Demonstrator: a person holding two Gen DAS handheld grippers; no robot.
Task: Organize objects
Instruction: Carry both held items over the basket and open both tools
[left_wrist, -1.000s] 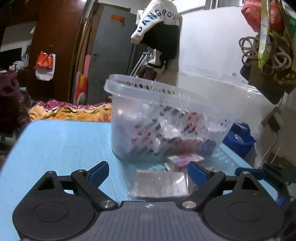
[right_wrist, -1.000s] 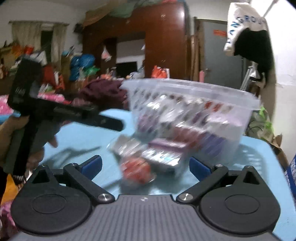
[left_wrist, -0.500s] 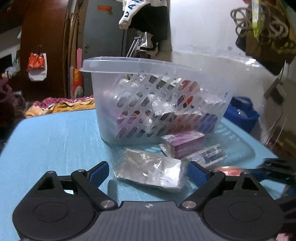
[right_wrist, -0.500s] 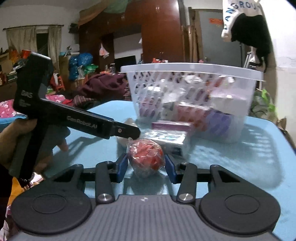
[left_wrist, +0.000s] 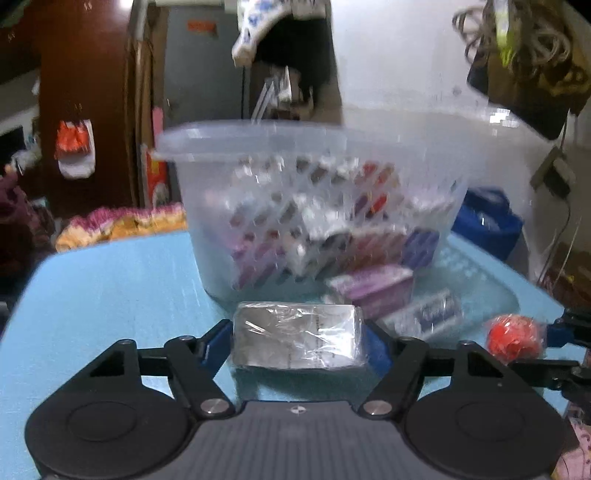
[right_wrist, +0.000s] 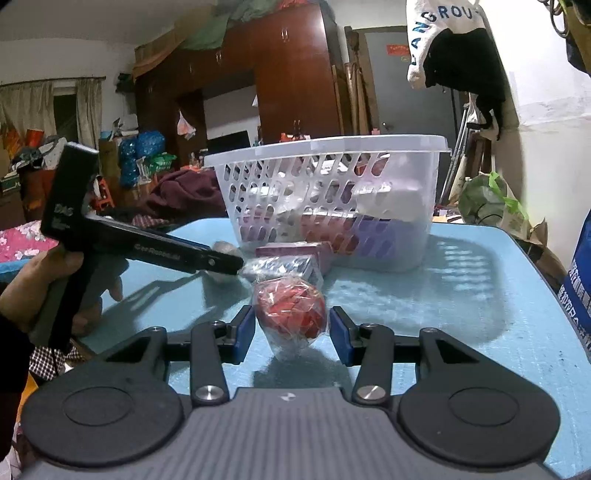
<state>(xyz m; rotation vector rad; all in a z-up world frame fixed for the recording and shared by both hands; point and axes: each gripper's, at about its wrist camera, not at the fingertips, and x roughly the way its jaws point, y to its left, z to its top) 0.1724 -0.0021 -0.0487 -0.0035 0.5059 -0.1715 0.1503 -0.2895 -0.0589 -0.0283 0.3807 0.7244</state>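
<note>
The left hand-held gripper is clamped on a silver packet wrapped in clear film, low over the blue tabletop. The right hand-held gripper is clamped on a red ball in clear wrap. Just behind lie a purple box and a foil pack, beside the full basket.
</note>
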